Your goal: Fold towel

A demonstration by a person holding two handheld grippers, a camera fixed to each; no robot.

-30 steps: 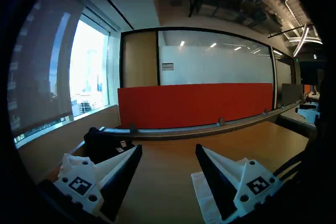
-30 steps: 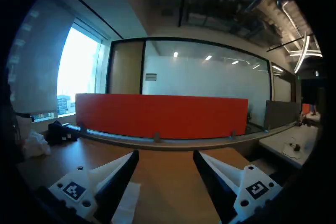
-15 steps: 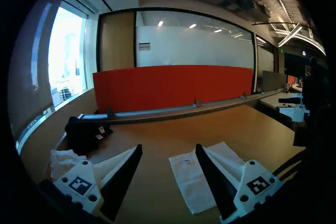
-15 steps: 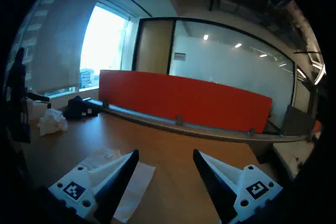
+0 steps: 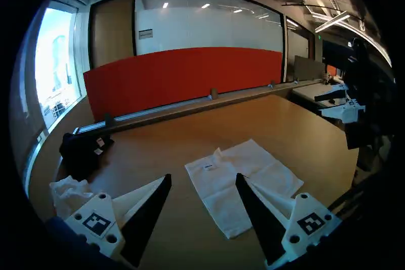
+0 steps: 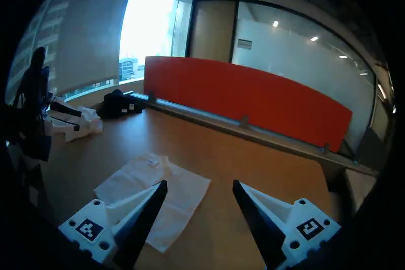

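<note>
wooden tabletop (image 5: 283,123) w/ white towel (image 5: 228,189) spread out on it; crumpled white cloth (image 5: 68,194) & black bag (image 5: 81,151) lie close together, well apart from towel

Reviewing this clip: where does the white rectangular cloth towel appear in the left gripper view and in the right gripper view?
Left gripper view: the white rectangular cloth towel lies low, just right of centre, spread out on the wooden table.
Right gripper view: the towel lies low, left of centre.
Shared landmark: the long red partition panel along the table's far edge, behind the towel in both views.
</note>
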